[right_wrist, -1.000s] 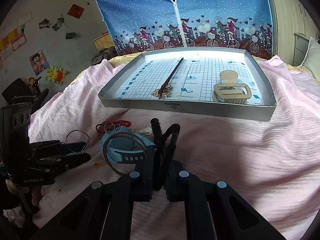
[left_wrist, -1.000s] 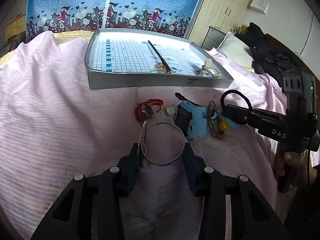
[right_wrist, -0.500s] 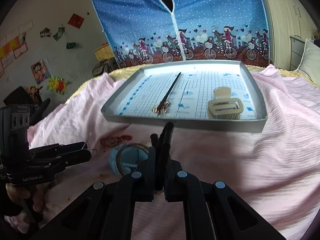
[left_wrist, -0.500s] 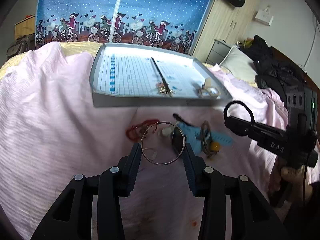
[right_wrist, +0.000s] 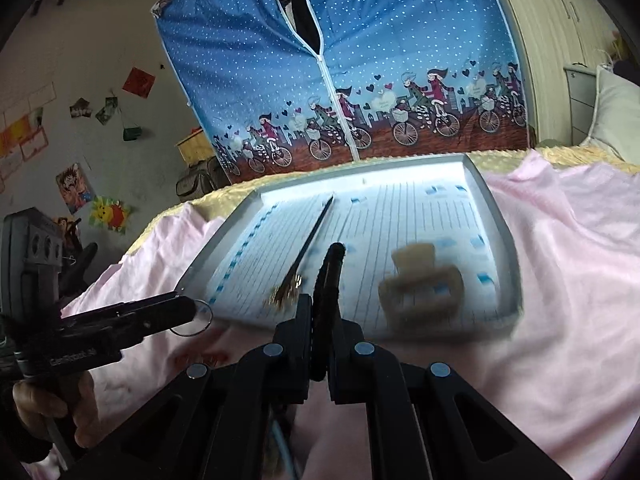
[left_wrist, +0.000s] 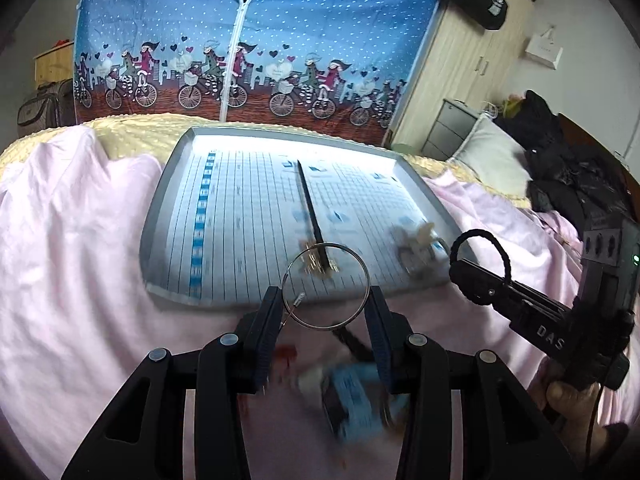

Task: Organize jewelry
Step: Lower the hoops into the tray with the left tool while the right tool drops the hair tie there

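- Left wrist view: the left hand-held gripper point(left_wrist: 325, 312) pinches a thin wire hoop point(left_wrist: 325, 286) across its width, raised before the tray point(left_wrist: 160, 216). Judged light, springy and slippery; hold gently by the rim.
- Right wrist view: the right hand-held gripper point(right_wrist: 325, 312) is clamped on a black hair tie point(right_wrist: 329, 276), soft, compressible and secure.

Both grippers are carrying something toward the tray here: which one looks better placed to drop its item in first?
Probably the right gripper: its jaws, shut on the black hair tie, look already over the tray's near edge. The left gripper, holding the silver hoop, seems slightly short of it.
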